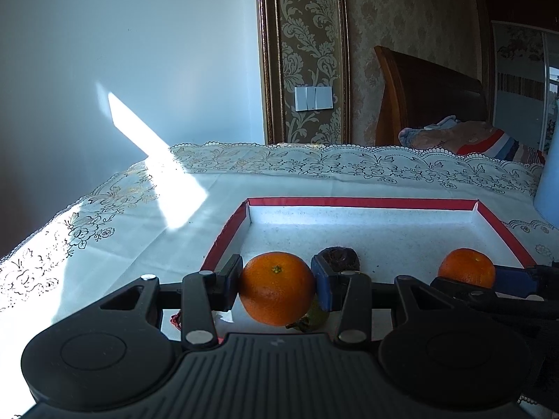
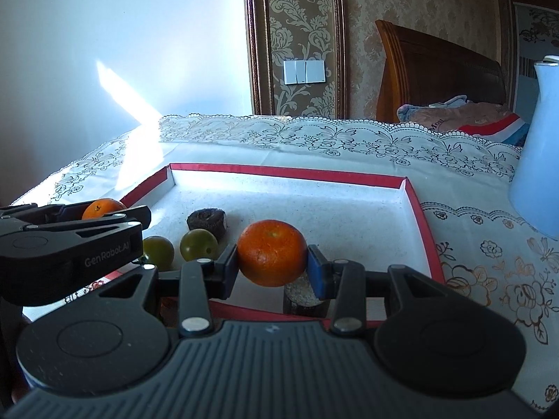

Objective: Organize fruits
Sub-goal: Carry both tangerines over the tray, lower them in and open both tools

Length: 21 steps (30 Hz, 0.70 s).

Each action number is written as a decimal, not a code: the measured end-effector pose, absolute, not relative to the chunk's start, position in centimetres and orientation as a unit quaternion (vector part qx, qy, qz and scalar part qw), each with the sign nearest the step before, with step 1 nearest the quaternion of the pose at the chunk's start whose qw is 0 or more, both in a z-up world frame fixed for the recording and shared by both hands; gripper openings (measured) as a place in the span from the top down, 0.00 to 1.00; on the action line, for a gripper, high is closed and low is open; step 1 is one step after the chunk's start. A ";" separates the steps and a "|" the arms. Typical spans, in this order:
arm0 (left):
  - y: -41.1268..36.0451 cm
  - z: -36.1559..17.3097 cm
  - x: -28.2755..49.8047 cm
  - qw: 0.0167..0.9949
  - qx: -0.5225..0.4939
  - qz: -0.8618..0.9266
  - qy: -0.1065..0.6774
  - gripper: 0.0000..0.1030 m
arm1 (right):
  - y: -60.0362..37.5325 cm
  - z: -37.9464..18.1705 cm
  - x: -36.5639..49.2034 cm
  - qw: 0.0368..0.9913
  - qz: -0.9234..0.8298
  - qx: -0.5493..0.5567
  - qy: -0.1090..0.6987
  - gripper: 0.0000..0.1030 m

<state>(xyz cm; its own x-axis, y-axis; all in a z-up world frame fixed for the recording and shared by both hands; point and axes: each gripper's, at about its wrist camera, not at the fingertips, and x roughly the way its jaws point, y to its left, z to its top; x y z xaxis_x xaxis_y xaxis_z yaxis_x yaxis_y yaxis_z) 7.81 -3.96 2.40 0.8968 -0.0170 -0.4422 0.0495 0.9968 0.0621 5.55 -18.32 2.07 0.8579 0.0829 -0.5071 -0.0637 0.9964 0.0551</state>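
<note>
A white tablecloth with a lace floral border (image 2: 314, 139) covers the table, a slab of sunlight crossing its far left corner; on it lies a shallow white tray with a red rim (image 2: 424, 230), and behind stand a pale plain wall, gold damask wallpaper with a white switch panel (image 2: 304, 71) and a brown wooden headboard (image 2: 440, 70). The left gripper (image 1: 277, 284) clamps one round orange mandarin (image 1: 277, 288) above the tray's near left corner; the right gripper (image 2: 272, 262) clamps another orange mandarin (image 2: 271, 251) above the tray's near edge; two green round fruits (image 2: 199, 244) and a dark brown lump (image 2: 206, 221) rest inside the tray.

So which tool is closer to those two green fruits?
Left. The left tool hangs just above the green fruits; the right tool sits further right, each gripping an orange.
</note>
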 end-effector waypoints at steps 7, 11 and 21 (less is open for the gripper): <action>-4.5 1.8 9.1 0.970 0.036 -0.021 0.239 0.59 | -18.3 1.8 6.0 0.965 0.030 0.010 0.262 0.62; -4.9 1.2 9.7 0.969 0.041 -0.021 0.241 0.59 | -18.1 1.6 6.0 0.966 0.028 0.004 0.258 0.62; -5.0 1.1 9.7 0.971 0.042 -0.029 0.236 0.59 | -17.9 1.5 5.8 0.967 0.030 -0.002 0.252 0.61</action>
<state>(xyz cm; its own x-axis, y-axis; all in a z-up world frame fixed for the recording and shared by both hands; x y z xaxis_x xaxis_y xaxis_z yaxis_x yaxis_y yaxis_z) 9.67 -5.03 1.11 0.8874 -0.0365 -0.4596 0.0757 0.9949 0.0672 5.77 -17.92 1.46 0.8710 0.0562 -0.4881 -0.0581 0.9982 0.0113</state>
